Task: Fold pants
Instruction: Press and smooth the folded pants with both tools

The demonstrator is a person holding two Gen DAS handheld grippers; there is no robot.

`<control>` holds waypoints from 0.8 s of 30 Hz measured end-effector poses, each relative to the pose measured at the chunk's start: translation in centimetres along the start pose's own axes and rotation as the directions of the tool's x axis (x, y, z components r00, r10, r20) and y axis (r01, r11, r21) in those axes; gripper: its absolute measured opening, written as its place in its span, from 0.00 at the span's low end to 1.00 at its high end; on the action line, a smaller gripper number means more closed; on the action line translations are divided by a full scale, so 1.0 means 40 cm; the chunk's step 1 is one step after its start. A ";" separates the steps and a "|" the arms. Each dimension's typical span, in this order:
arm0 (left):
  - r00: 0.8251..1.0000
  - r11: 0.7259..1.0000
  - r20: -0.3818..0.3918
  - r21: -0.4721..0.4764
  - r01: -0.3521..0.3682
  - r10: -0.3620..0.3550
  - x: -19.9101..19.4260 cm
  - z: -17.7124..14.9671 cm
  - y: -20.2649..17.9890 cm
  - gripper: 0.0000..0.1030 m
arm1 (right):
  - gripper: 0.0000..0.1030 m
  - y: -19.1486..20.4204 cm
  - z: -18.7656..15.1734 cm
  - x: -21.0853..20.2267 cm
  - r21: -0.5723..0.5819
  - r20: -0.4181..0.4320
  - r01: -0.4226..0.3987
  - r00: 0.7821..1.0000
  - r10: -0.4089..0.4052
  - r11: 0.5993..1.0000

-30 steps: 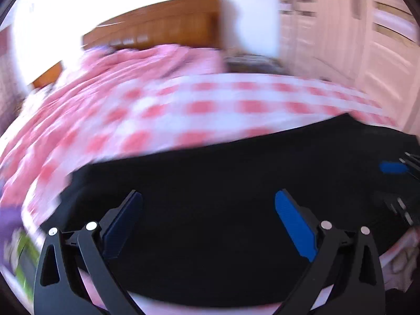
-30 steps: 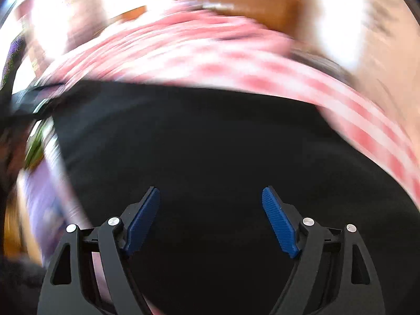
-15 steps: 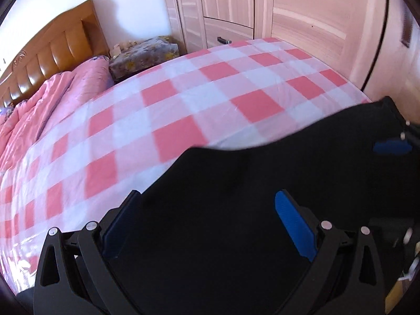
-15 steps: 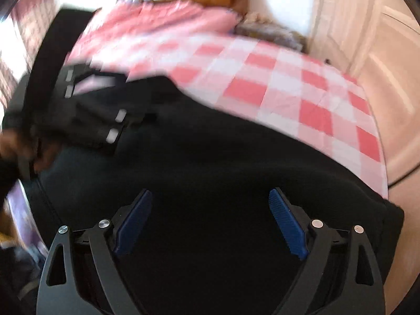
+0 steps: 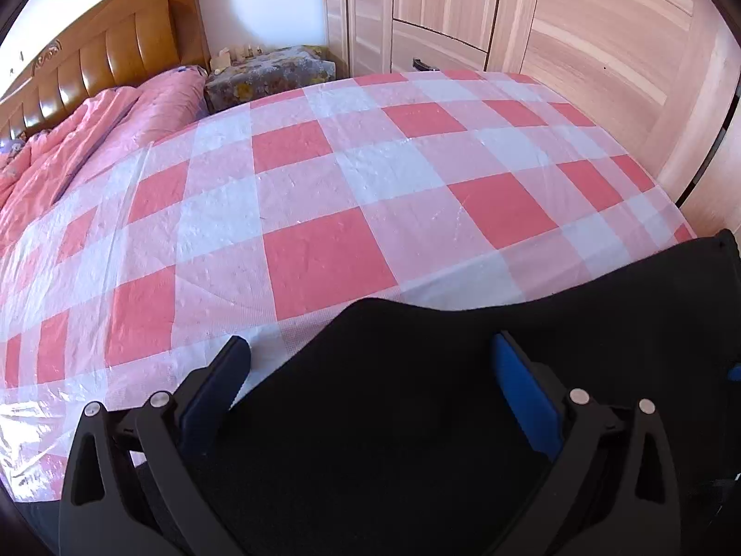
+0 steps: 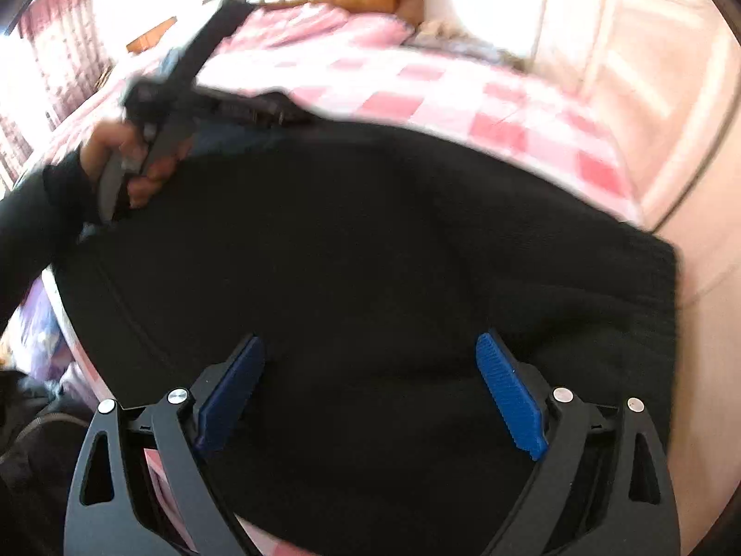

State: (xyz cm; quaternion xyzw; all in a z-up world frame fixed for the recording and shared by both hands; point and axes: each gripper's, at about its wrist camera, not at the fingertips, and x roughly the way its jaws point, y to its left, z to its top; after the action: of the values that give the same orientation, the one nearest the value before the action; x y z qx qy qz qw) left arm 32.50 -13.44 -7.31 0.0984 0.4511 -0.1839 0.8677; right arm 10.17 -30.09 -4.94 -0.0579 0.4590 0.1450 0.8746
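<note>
Black pants (image 5: 463, 394) lie spread on the near part of a bed with a red and white checked cover (image 5: 324, 213). My left gripper (image 5: 370, 370) is open just above the pants' left edge, with nothing between its blue pads. My right gripper (image 6: 370, 370) is open over the pants (image 6: 347, 241), also empty. In the right wrist view the left gripper (image 6: 176, 88) shows at the upper left, held in a hand at the pants' far left edge. The pants' right end (image 6: 657, 287) reaches the bed's edge.
A wooden headboard (image 5: 106, 55) and a pink quilt (image 5: 92, 120) are at the far left. A covered bedside table (image 5: 273, 74) stands behind the bed. Wooden wardrobe doors (image 5: 555, 37) line the far right. Bags and clutter (image 6: 37, 370) sit by the bed's left side.
Both grippers have swung to the right along the pants, staying open. The left gripper now sits at the pants' left edge, with more checked cover in its view.
</note>
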 end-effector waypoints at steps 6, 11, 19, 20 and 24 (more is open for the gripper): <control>0.999 0.999 0.019 0.027 -0.038 0.038 -0.010 -0.003 -0.014 0.99 | 0.87 -0.045 -0.082 -0.001 0.058 -0.020 -0.002 1.000 0.003 0.998; 0.999 0.998 0.023 0.032 -0.046 0.046 -0.011 -0.005 -0.016 0.99 | 0.86 -0.013 -0.093 -0.050 0.037 -0.035 0.088 0.996 -0.087 0.995; 0.993 0.992 0.053 0.071 -0.106 0.102 -0.022 -0.007 -0.037 0.99 | 0.88 -0.004 -0.145 -0.025 0.023 -0.029 0.070 0.997 -0.070 0.997; 0.993 0.992 0.054 0.071 -0.106 0.103 -0.023 -0.006 -0.037 0.99 | 0.88 0.003 -0.143 -0.023 0.019 -0.034 0.088 0.996 -0.087 0.996; 0.990 0.990 0.078 0.063 -0.123 0.118 -0.049 -0.015 -0.033 0.99 | 0.88 0.028 -0.121 -0.026 0.030 -0.050 0.155 0.987 -0.153 0.987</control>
State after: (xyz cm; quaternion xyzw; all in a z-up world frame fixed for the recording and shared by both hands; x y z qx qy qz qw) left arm 30.49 -13.99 -6.06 0.1477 0.4055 -0.1497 0.8896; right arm 5.45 -30.36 -6.80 -0.0817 0.4760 0.0677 0.8730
